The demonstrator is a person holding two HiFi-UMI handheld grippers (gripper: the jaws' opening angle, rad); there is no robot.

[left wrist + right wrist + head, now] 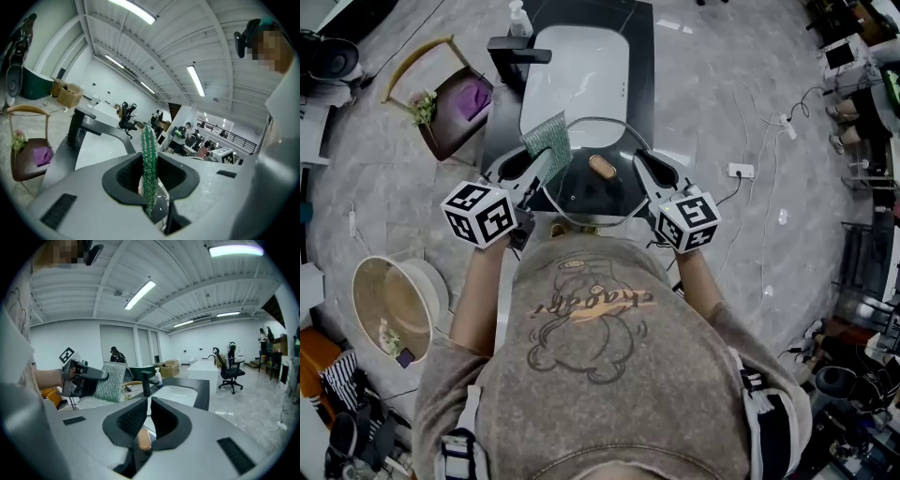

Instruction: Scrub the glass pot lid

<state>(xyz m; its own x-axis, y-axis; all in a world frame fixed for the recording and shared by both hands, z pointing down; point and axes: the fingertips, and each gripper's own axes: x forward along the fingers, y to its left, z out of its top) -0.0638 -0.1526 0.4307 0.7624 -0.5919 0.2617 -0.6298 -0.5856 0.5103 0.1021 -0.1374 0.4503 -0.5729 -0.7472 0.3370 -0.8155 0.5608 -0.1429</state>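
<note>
While my right gripper [147, 409] pinches the rim of the round glass pot lid with brown knob [581, 192], jaws almost together, before my chest | left gripper [542, 167] clamps green glittery scouring pad [548, 141] | risk: thin rim grip, scrubbing pressure could pivot or drop lid.

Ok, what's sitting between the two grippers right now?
The glass pot lid, with its brown knob, fills that gap in the head view. The right gripper clamps its rim; the left gripper holds a green scrub cloth.

Level glass lid [581, 192], upright green scourer [547, 142]
</note>
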